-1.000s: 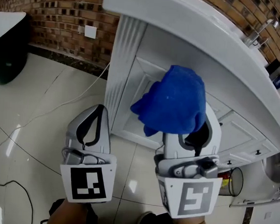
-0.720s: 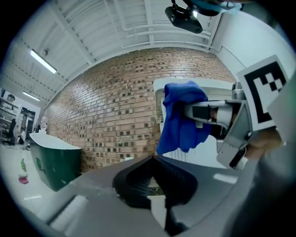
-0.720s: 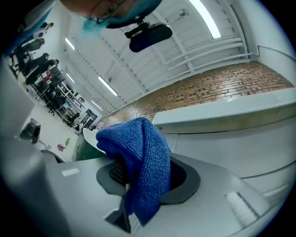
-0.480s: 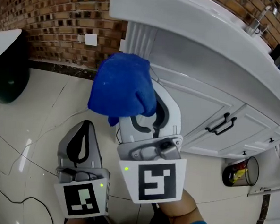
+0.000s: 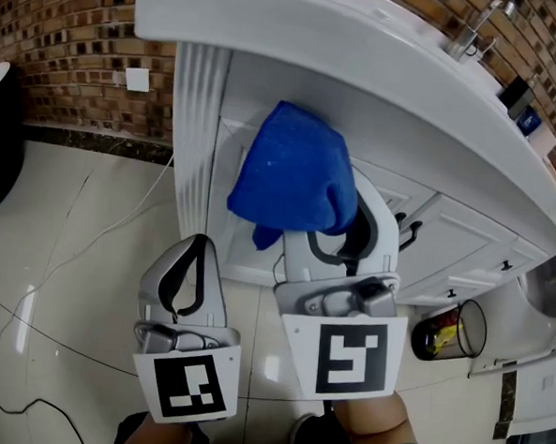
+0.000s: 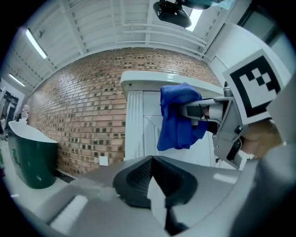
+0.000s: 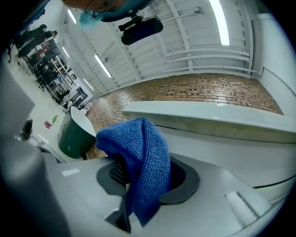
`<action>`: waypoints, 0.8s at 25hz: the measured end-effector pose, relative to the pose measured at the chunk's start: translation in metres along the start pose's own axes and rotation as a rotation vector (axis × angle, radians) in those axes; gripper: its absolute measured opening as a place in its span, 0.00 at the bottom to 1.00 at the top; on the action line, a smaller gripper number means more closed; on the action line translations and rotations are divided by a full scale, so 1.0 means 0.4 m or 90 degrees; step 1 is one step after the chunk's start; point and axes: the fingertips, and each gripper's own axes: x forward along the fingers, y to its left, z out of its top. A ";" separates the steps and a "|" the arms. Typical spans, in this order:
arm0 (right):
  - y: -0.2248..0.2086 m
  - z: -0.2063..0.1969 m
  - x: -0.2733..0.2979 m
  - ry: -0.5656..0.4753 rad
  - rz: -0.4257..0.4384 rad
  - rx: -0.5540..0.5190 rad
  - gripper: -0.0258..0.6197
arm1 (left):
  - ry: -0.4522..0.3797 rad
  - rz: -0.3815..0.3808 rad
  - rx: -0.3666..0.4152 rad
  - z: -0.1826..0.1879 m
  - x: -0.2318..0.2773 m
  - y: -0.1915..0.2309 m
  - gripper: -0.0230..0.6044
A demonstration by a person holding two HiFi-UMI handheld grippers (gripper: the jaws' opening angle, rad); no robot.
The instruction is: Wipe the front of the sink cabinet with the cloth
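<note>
A blue cloth (image 5: 295, 175) is bunched over the tips of my right gripper (image 5: 338, 237), which is shut on it. The cloth is up against the white sink cabinet front (image 5: 225, 190), on the leftmost door panel just under the countertop (image 5: 363, 53). In the right gripper view the cloth (image 7: 141, 152) hangs out between the jaws of the right gripper (image 7: 138, 173), with the countertop edge (image 7: 208, 115) right ahead. My left gripper (image 5: 190, 249) is lower and to the left, shut and empty. From the left gripper (image 6: 155, 159) I see the cloth (image 6: 178, 115) against the cabinet (image 6: 138, 125).
The fluted left corner post (image 5: 194, 136) of the cabinet borders the door. A black door handle (image 5: 407, 235) lies to the right. A clear cup (image 5: 450, 332) stands on the tiled floor at the right. A faucet (image 5: 478, 27), a wall socket (image 5: 136, 78) and a dark green bin (image 6: 32, 159) are also around.
The right gripper carried the cloth up toward the cabinet's top left corner, then back right and down onto the door panel. The left gripper stayed low and shut.
</note>
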 end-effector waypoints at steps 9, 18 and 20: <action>-0.210 -0.050 -0.087 0.025 -0.069 -0.052 0.26 | -0.009 -0.065 0.007 -0.029 0.072 -0.181 0.05; -0.425 -0.124 -0.217 0.080 -0.151 -0.099 0.26 | -0.018 -0.125 -0.002 -0.039 0.115 -0.352 0.05; -0.474 -0.135 -0.244 0.087 -0.172 -0.112 0.25 | -0.016 -0.137 -0.005 -0.043 0.119 -0.384 0.05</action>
